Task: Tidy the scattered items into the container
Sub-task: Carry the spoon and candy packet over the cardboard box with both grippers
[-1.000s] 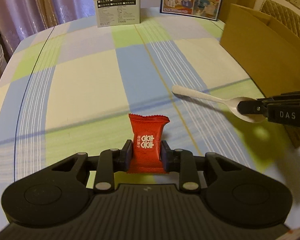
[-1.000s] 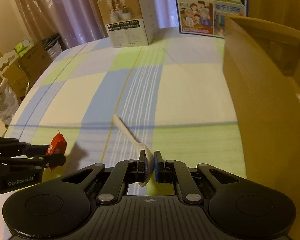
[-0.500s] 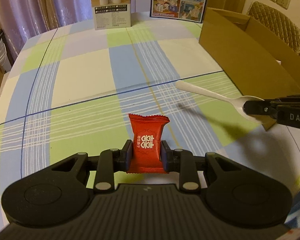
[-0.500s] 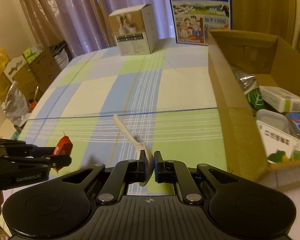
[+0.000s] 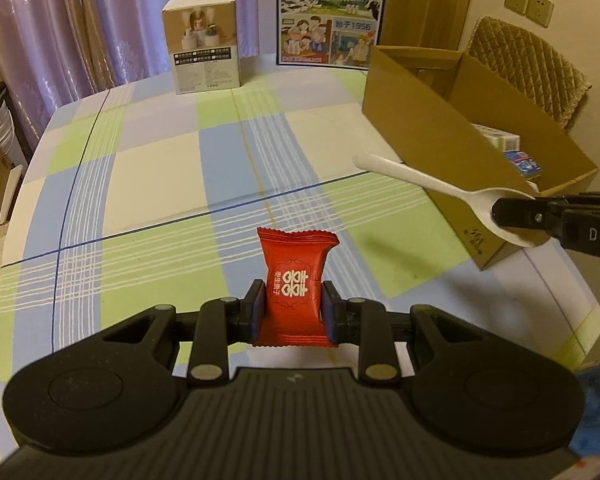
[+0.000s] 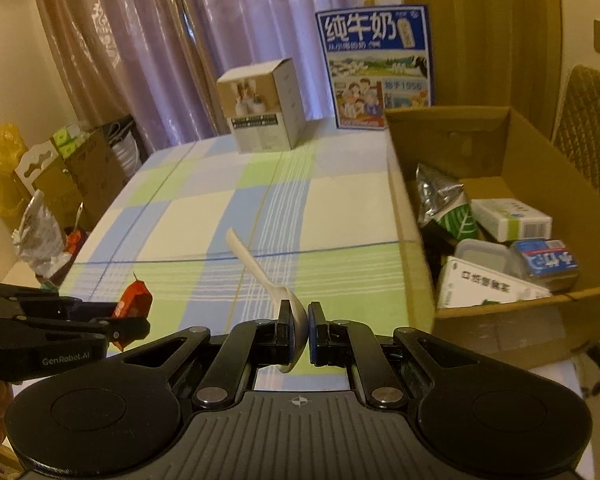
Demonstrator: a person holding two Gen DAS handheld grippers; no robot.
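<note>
Overhead, left tongs point(image 5: 293, 312) around red candy packet point(image 5: 295, 280), right tongs point(image 6: 299, 330) around white spoon point(image 6: 260, 270), above checked tablecloth point(image 5: 156, 184).

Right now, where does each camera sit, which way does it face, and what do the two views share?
Left wrist: sits on the left gripper, looking forward and down across the checked table; its own fingers clamp a red candy packet, and the right gripper enters from the right.
Right wrist: sits on the right gripper, facing the table and the open cardboard box; its fingers pinch a white spoon; the left gripper shows at the left.
Shared: packet, spoon, box, both grippers.
</note>
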